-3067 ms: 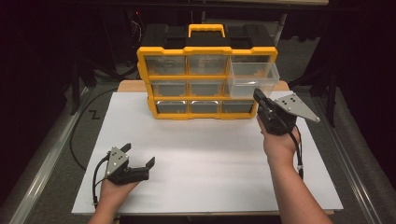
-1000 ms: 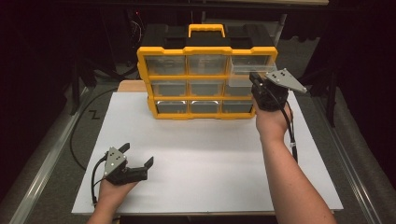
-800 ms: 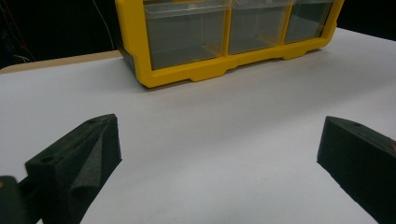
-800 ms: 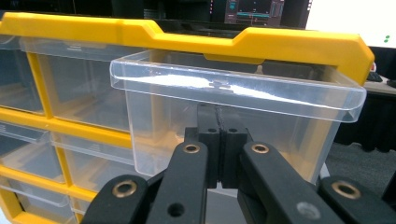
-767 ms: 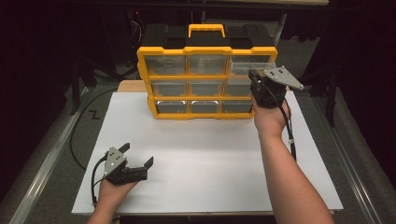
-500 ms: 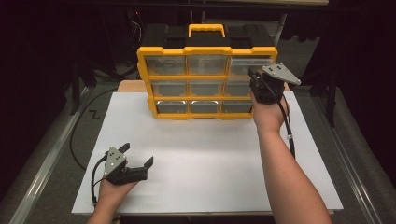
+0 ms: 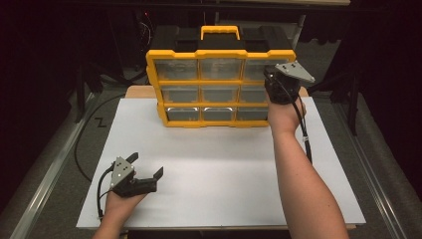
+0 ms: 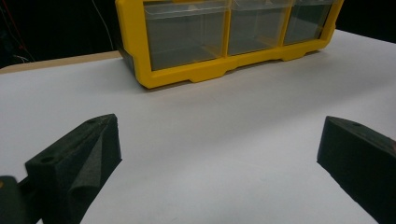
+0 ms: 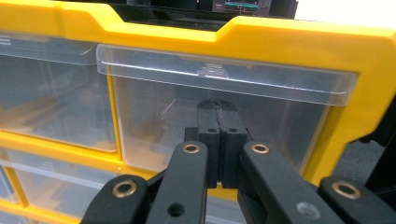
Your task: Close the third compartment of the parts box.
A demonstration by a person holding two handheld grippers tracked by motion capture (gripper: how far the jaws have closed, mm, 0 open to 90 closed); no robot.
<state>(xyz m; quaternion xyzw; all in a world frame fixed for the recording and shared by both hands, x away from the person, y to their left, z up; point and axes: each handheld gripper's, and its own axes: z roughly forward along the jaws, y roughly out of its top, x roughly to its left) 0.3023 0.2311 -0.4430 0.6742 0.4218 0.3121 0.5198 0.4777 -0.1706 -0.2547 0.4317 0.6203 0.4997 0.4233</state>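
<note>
Two grippers: each black two-jaw gripper is held in one of the person's hands at a table covered with a white rectangular board [image 7: 219,164].
Cabinet: a yellow-framed plastic organiser cabinet [image 7: 219,87] with a black body and a yellow carry handle on top stands upright at the far edge of the white board, its front facing the person.
Drawers: nine clear plastic drawers in three rows of three fill the yellow frame; in the high view all of them look pushed in flush.
Top-right drawer: the clear top-right drawer [image 9: 224,116] sits in the upper right compartment, and its transparent lip runs along the top of its front.
Right gripper: the right gripper [image 7: 278,87] is raised in front of the cabinet's upper right corner, with a grey three-cornered plate on top and a black cable [image 7: 304,137] trailing down beside the forearm.
Right jaws: pressed together with nothing between them; in the right gripper view their tips are against the front of the top-right drawer, below its lip.
Left gripper: the left gripper [image 7: 144,174] rests low on the near left part of the white board, well apart from the cabinet.
Left jaws: spread wide and empty; the left gripper view shows bare white board between them and the cabinet's bottom row beyond.
</note>
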